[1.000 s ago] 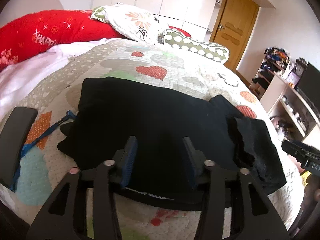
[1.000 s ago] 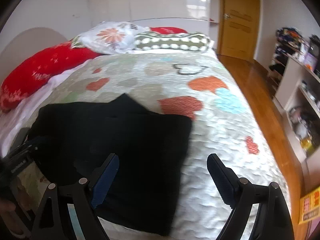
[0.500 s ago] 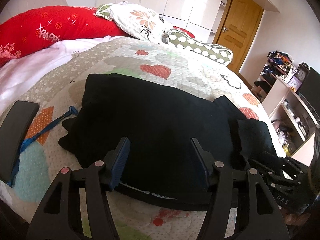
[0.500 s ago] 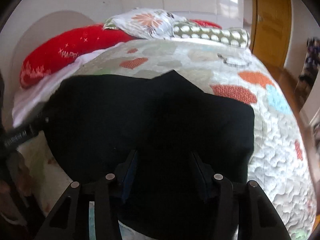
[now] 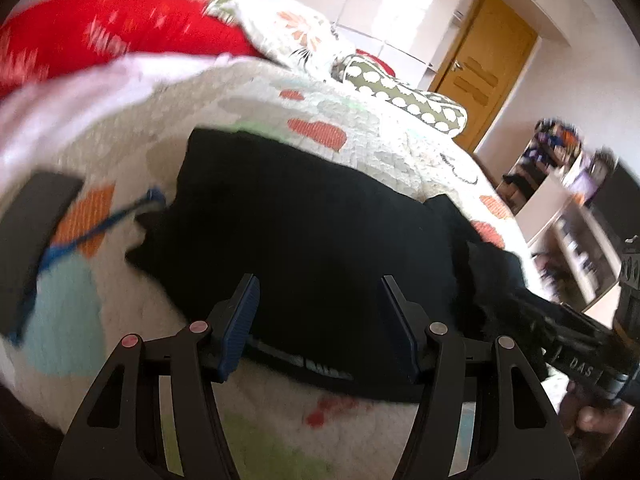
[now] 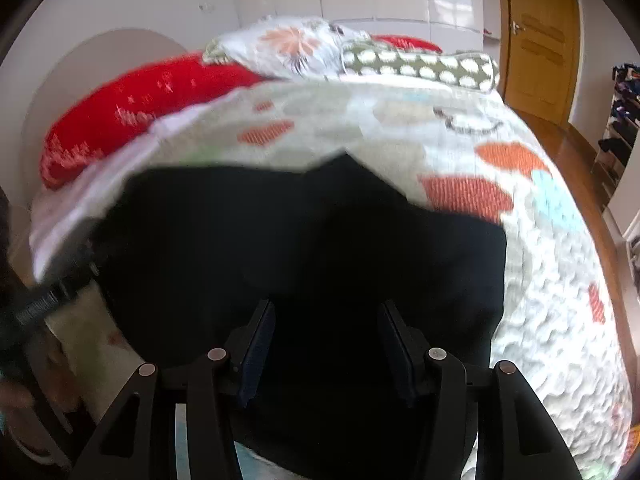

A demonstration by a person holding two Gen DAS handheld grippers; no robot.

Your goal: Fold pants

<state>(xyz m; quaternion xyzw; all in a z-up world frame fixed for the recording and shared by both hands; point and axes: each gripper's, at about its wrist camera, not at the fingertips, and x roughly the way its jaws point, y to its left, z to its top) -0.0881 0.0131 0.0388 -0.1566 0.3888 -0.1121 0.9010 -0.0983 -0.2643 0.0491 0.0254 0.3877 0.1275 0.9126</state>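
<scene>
The black pants (image 5: 312, 232) lie folded into a broad slab on the quilted bedspread (image 5: 360, 128). My left gripper (image 5: 320, 320) is open, its fingers apart over the pants' near waistband edge. The pants fill the middle of the right wrist view (image 6: 304, 248). My right gripper (image 6: 326, 344) is part open, its fingers straddling the dark cloth at the pants' right end; I cannot tell if the pads touch it. The right gripper's body also shows in the left wrist view (image 5: 576, 340) at the pants' right end.
A black flat object (image 5: 36, 216) with a blue strap (image 5: 100, 228) lies left of the pants. Red (image 6: 140, 108), floral (image 6: 288, 44) and dotted green (image 6: 420, 66) pillows line the headboard. A wooden door (image 6: 536, 40) and cluttered shelves (image 5: 568, 184) stand to the right.
The right gripper narrowed its jaws from wide open and moved in over the pants' right end. The left gripper widened its jaws and shifted slightly; the view is motion-blurred.
</scene>
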